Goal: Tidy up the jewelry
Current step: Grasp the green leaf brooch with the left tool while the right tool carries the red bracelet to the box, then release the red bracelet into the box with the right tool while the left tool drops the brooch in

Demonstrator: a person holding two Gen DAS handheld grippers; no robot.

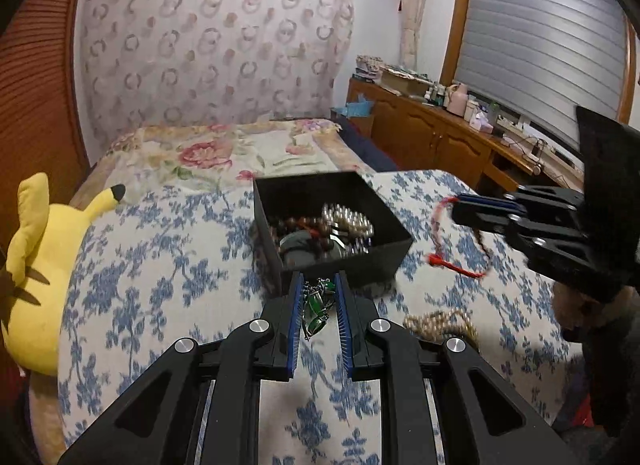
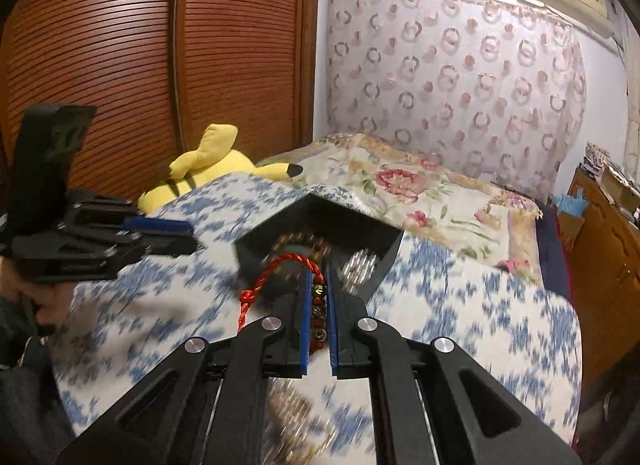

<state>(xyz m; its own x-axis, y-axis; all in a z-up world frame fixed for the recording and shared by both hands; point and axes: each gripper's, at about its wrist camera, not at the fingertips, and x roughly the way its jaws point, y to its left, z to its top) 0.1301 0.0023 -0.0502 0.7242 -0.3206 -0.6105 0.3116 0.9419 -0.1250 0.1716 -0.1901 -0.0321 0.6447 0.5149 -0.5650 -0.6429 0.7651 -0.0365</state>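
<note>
Jewelry hangs in both my claws above the blue-flowered bedspread (image 1: 168, 265). Far left, a yellow plush toy (image 1: 36, 265) lies at the bed's edge. My left gripper (image 1: 318, 285) is clamped on a green-stone piece on a silver chain (image 1: 316, 305); its long axis runs along my fingers, the chain end toward the box, the green stones trailing back toward the camera. Just beyond my fingertips sits the black box (image 1: 344, 265), open-topped, holding a pearl strand (image 1: 348, 221), dark brown wooden beads (image 1: 296, 225) and a dark rounded piece I cannot make out. To the right of the box, a pale beaded strand (image 1: 440, 325) lies loose on the spread. Farther right, my right gripper (image 2: 319, 285) is closed on a red cord bracelet with gold and red beads (image 2: 318, 305): the beaded stretch lies lengthwise between the pads, the red cord loops out to the left of the tips and its tassel dangles down. This claw hovers in front of the box.
</note>
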